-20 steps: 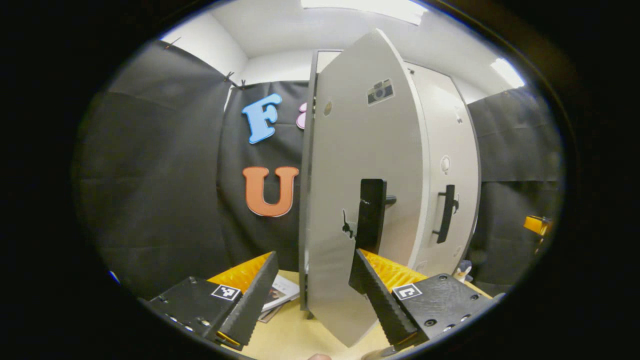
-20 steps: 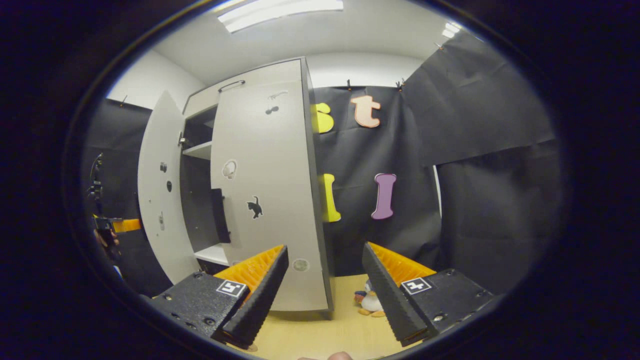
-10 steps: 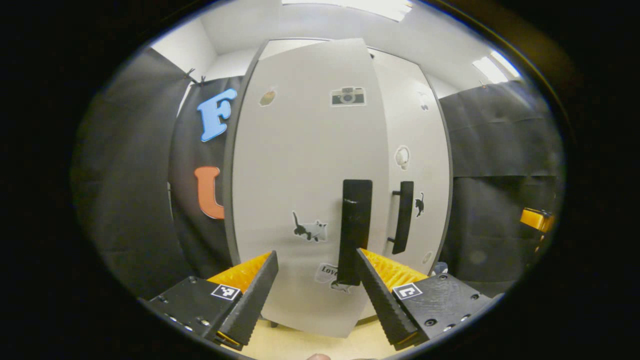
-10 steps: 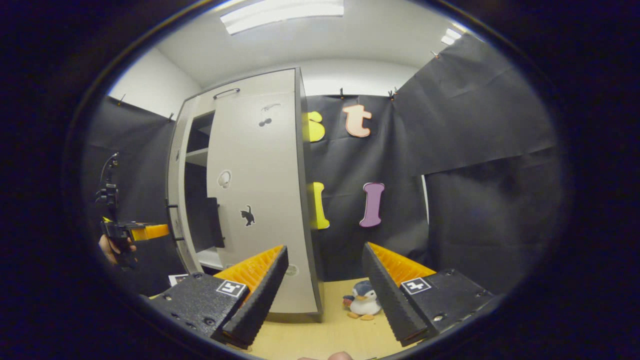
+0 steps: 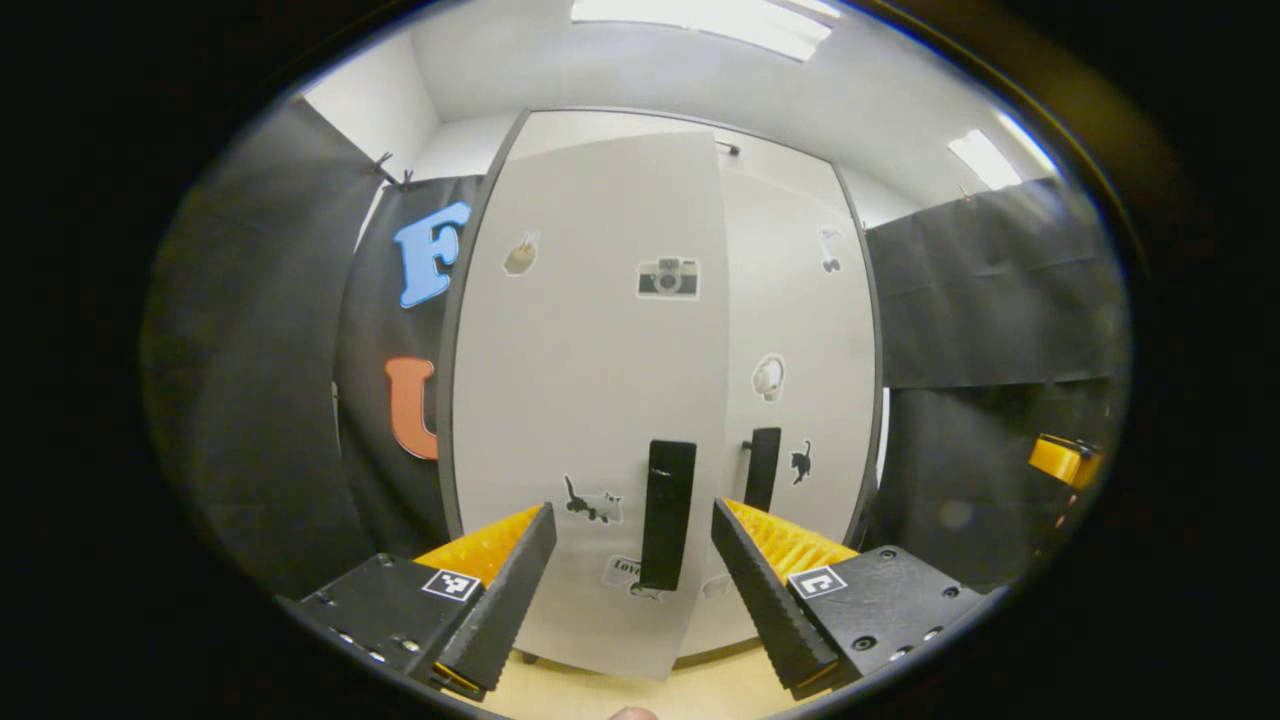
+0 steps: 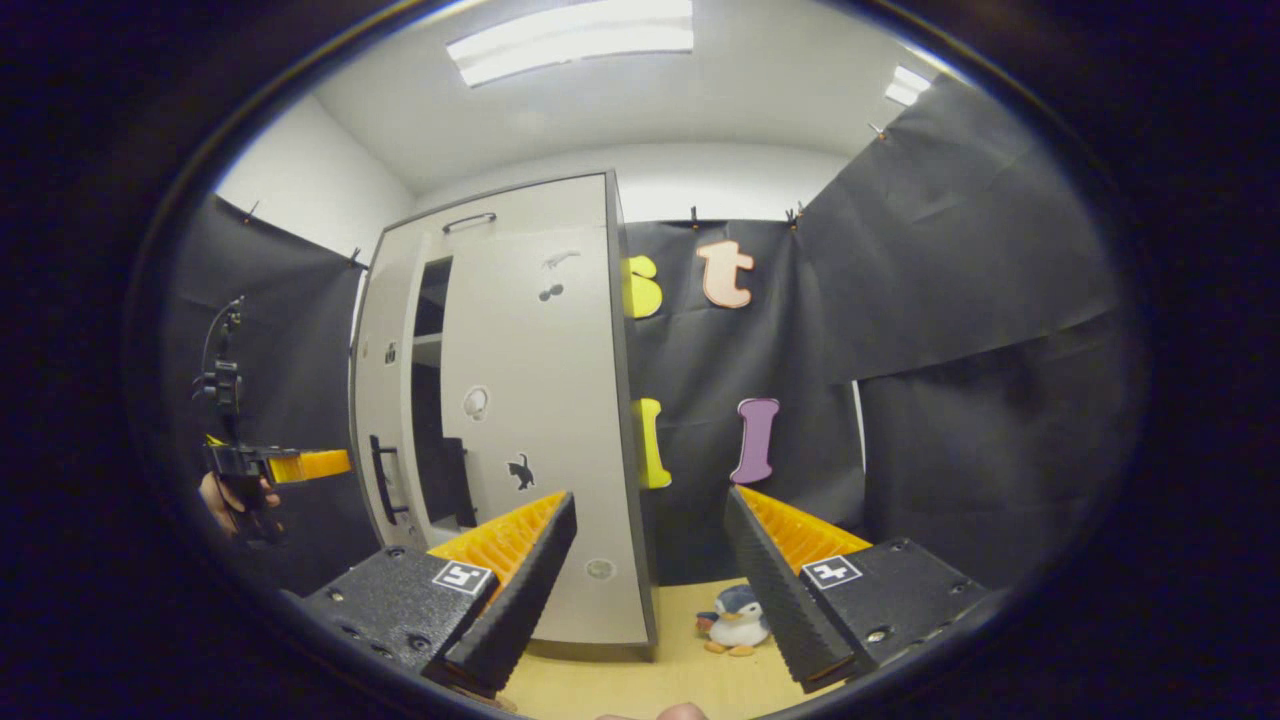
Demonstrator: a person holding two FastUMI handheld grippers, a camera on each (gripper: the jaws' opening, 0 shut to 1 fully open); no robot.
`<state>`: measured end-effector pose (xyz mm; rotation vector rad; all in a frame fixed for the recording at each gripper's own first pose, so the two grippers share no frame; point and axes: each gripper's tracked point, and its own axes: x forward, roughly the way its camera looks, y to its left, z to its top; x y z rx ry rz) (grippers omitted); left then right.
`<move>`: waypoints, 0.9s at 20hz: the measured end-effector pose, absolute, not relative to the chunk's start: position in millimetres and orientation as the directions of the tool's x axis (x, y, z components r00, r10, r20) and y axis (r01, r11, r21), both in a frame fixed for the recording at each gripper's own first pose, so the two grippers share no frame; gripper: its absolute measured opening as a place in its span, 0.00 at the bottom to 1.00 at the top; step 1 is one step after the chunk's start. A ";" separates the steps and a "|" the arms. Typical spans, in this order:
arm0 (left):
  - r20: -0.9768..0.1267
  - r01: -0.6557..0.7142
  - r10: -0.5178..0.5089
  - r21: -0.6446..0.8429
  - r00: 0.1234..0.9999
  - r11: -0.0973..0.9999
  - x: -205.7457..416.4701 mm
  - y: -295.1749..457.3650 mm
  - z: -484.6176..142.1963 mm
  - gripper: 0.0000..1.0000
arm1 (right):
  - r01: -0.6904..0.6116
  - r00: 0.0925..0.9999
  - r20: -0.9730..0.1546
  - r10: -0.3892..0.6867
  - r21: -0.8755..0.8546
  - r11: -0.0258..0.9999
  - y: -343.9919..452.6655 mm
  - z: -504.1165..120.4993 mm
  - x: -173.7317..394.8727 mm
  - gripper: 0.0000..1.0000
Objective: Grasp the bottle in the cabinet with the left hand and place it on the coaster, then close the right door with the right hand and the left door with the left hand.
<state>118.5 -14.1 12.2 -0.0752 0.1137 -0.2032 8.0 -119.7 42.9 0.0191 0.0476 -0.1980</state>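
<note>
- Booth with black cloth walls, white ceiling with strip lights, light wood tabletop (image 6: 660, 680) under a grey cabinet (image 6: 520, 220).
- In the left gripper view my left gripper (image 5: 630, 590) is spread wide and holds nothing; it points straight at the left door (image 5: 590, 400).
- The left door's black handle (image 5: 668, 512) sits between my two fingers but farther off; not touching either one.
- Left door is nearly shut; in the right gripper view a narrow dark gap stays between it and the right door (image 6: 540, 430).
- Right door's handle (image 5: 763, 468) is just beside the left one, above my right-hand finger in the left gripper view.
- My right gripper (image 6: 650, 590) is also wide apart and empty, hanging off the cabinet's right corner, well apart from the doors.
- In the right gripper view the left gripper (image 6: 290, 465) and the hand (image 6: 235, 497) holding it sit far left, just beside the left door's handle (image 6: 382, 480).
- A penguin toy (image 6: 738, 620) sits on the tabletop between my right fingers, by the cabinet's base.
- Versus a second ago: the left door was swung wide open with shelves showing; now it has come round almost flush with the right door.
- Versus half a second ago: the left gripper has backed off a little and the handle looks smaller.
- Bottle and coaster: cannot tell where they are.
</note>
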 end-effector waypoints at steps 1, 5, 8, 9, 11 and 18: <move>-0.098 0.183 -0.190 -0.078 0.977 0.980 114.4 -7.6 19.1 1.00 | 0.191 0.981 -0.040 -0.190 0.007 0.982 -115.9 48.9 9.7 0.98; -0.054 0.126 -0.126 -0.011 0.991 0.992 99.3 13.1 48.5 1.00 | 0.137 0.991 0.007 -0.137 0.019 0.990 -97.2 72.5 16.7 0.94; -0.042 0.093 -0.093 0.010 0.995 0.996 84.9 21.1 66.2 1.00 | 0.113 0.993 0.033 -0.113 0.021 0.993 -86.4 89.2 21.5 0.98; -0.042 0.093 -0.093 -0.001 0.995 0.996 79.0 21.0 71.1 1.00 | 0.107 0.993 0.044 -0.108 0.015 0.994 -84.2 95.0 22.9 0.98; -0.066 0.065 -0.066 -0.013 0.996 0.998 68.0 31.4 74.8 0.92 | 0.122 0.991 0.056 -0.121 -0.021 0.992 -83.3 101.8 25.3 0.98; -0.054 -0.028 0.026 -0.038 0.998 0.999 29.6 66.3 105.8 0.96 | 0.097 0.991 0.105 -0.085 -0.122 0.988 -58.0 129.9 29.1 0.98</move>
